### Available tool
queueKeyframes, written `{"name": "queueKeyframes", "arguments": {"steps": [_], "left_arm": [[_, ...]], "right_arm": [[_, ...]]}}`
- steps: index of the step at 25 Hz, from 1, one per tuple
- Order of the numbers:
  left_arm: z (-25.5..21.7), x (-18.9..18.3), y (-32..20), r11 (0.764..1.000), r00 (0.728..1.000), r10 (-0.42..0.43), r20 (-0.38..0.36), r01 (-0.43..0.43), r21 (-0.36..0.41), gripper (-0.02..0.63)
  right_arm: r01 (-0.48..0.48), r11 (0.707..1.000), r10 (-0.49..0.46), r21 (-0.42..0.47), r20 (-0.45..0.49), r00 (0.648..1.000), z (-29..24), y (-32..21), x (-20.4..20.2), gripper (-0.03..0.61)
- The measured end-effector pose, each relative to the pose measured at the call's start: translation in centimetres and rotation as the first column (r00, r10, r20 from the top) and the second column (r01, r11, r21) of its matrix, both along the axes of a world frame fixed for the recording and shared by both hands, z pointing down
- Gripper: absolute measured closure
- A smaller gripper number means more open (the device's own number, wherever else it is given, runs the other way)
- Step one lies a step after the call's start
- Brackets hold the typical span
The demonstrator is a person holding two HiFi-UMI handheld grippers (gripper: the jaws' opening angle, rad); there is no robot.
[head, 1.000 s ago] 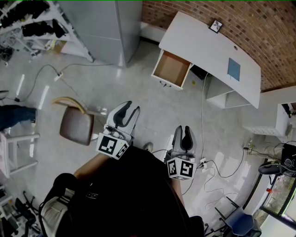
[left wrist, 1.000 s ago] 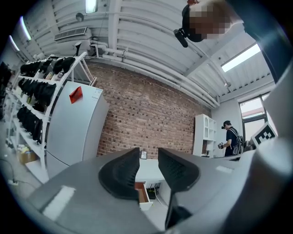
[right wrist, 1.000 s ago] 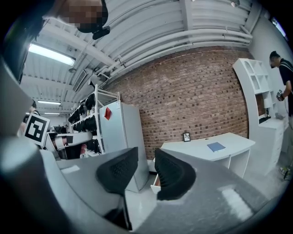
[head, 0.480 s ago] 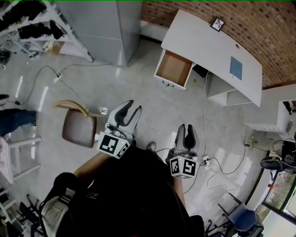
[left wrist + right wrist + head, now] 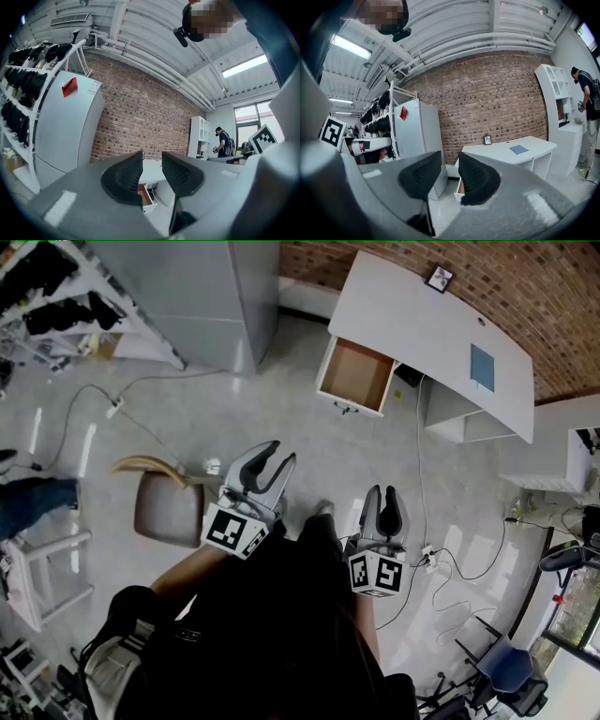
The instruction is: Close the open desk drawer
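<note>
The open drawer (image 5: 356,377) shows its brown inside, pulled out from the white desk (image 5: 427,329) by the brick wall. In the left gripper view the drawer (image 5: 146,197) peeks out below the jaws; in the right gripper view the drawer (image 5: 458,186) sits behind the right jaw. My left gripper (image 5: 268,457) is open and empty, well short of the drawer. My right gripper (image 5: 383,500) is open and empty too, farther right. Both point toward the desk over the floor.
A brown chair (image 5: 167,505) stands left of the left gripper. A grey cabinet (image 5: 202,296) and a rack (image 5: 66,296) fill the upper left. Cables (image 5: 417,465) run across the floor right of the drawer. A blue book (image 5: 482,368) lies on the desk. A person (image 5: 587,101) stands far right.
Both grippers have moved forward toward the desk; the drawer and desk sit slightly higher and to the right in the head view. The jaws stay the same.
</note>
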State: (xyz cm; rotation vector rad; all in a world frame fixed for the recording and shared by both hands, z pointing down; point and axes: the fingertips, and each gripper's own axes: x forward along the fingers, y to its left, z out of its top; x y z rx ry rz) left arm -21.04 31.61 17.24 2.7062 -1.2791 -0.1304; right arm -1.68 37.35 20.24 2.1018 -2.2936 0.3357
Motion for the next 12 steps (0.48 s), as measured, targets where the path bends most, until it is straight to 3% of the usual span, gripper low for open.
{"name": "queueKeyframes", "arguments": {"steps": [12], "left_arm": [[1.6, 3.6, -5.0, 0.999, 1.0, -0.006, 0.004, 0.006, -0.033, 0.468]], "right_arm": [[0.031, 0.999, -0.031, -0.012, -0.003, 1.0, 1.6, -5.9, 3.1, 0.459]]}}
